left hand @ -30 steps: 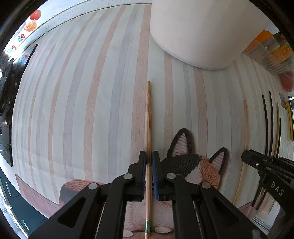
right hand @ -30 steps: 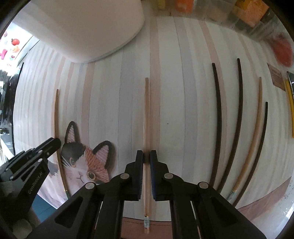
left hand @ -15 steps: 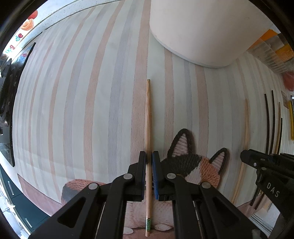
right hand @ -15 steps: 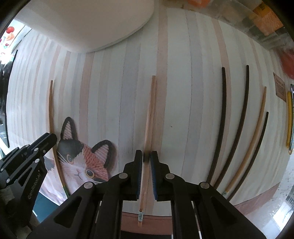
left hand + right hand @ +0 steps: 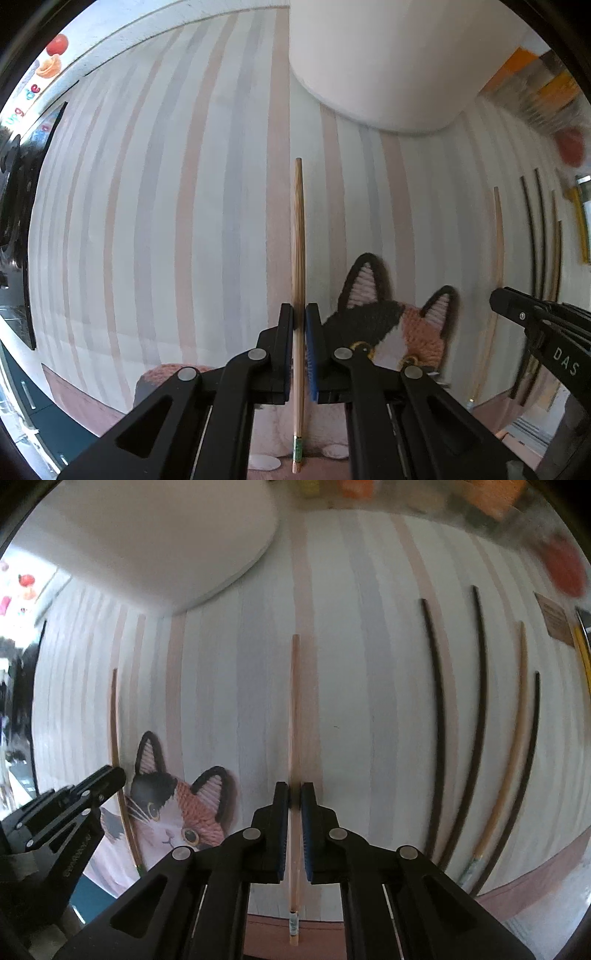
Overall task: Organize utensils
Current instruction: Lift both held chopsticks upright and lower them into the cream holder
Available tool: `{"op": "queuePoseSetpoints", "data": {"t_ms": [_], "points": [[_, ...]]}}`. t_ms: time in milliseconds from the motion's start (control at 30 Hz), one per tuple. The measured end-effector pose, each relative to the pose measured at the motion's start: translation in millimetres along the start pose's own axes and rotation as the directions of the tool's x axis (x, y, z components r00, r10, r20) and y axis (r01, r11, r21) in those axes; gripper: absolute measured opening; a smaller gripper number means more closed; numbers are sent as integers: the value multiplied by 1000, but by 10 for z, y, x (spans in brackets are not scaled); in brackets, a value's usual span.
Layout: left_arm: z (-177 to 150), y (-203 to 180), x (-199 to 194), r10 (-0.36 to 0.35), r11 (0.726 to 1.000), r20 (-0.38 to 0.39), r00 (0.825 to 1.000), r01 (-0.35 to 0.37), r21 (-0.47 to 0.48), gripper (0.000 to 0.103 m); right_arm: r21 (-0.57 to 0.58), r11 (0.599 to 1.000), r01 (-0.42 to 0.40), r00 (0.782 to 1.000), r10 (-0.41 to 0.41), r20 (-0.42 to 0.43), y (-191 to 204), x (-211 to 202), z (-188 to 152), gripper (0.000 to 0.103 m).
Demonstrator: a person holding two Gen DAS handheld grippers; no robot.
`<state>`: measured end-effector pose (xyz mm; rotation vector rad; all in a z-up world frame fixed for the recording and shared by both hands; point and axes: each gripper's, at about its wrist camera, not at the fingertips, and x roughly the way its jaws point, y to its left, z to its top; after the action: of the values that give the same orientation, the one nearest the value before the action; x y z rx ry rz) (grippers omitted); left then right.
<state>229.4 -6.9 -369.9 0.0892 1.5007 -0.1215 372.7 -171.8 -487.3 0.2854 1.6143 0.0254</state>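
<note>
Both black two-finger grippers point down at a placemat striped in white, grey and pale pink [image 5: 166,221], and each is clamped on one light wooden chopstick. Seen from its own camera, the left gripper [image 5: 299,317] has its blue-lined jaws pressed against the two sides of a pale bamboo chopstick with a green band near its lower end [image 5: 297,258]; the stick runs straight along the stripes, its far tip pointing toward a large white rounded container [image 5: 369,62] at the top of the mat. To its right lies a knitted coaster shaped like a calico cat's face [image 5: 399,325], with black-edged pink ears. The right gripper [image 5: 294,797] is likewise closed on a second light wooden chopstick [image 5: 294,709], which lies along a pink stripe, its banded end near the mat's brown lower border. In the right camera's view the left gripper shows at the lower left edge, just beside the cat coaster, with its chopstick curving up past the cat's ear. Well to the right of the gripped stick lie four more chopsticks in a loose row: three dark brown ones [image 5: 436,720] and one light wooden one [image 5: 513,746] between them. Blurred orange and red items [image 5: 561,568] sit at the far edge.
</note>
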Motion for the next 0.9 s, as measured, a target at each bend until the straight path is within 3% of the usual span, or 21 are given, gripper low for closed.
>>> {"op": "queuePoseSetpoints", "data": {"t_ms": [333,533,733,900], "points": [[-47,59,-657,-93,996,155,984,94,-4,4,0,994,-106,975,104,197,-66,-632,-128,7],[-38,143,-1179,-118,992,278,953,127,-12,4,-23,989,-149,943,149,298,-202,-1137,-70,7],[82,274,-1872,-151,984,426,892,178,-23,4,-56,978,-200,884,205,419,-113,-1686,20,7],[181,375,-2495,-183,974,554,812,225,-7,4,-96,965,-245,806,257,532,-38,-2294,54,7]]}}
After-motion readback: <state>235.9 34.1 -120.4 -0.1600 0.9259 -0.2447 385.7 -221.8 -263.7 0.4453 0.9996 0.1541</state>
